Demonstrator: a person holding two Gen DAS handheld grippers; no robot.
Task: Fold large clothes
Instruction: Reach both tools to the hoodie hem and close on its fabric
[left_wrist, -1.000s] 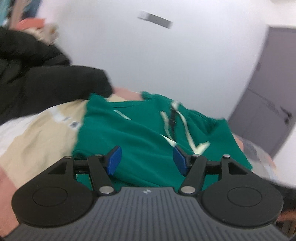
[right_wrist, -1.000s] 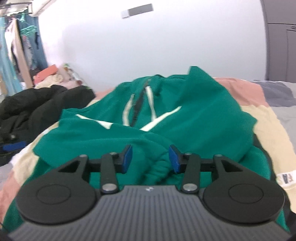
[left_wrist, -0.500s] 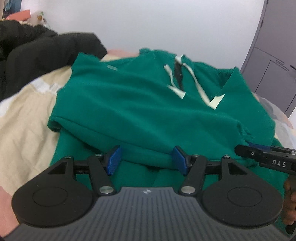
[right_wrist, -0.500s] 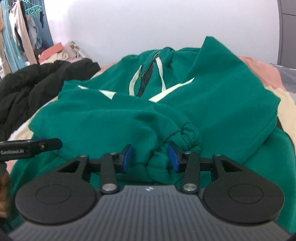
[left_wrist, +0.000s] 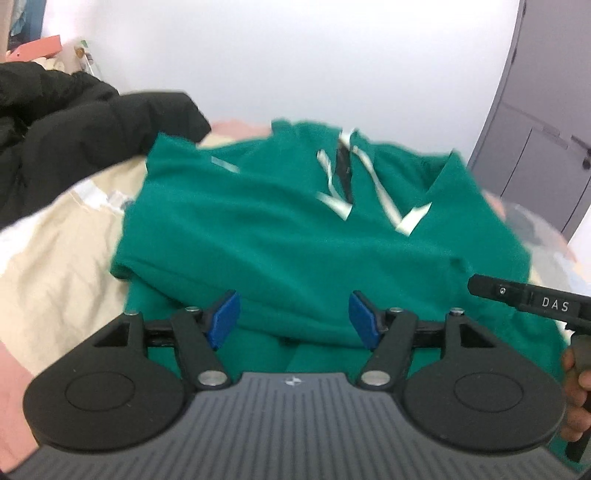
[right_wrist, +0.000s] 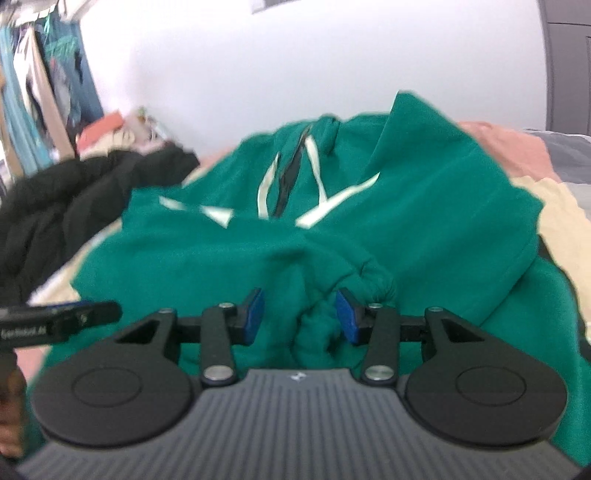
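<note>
Green hoodie spread on bed, sleeves folded across chest, black jacket beside it. Left hand-held gripper low over hem, blue pads wide apart, nothing pinched. Right hand-held gripper narrower, bunched cuff between pads; whether gripped, cannot tell.
</note>
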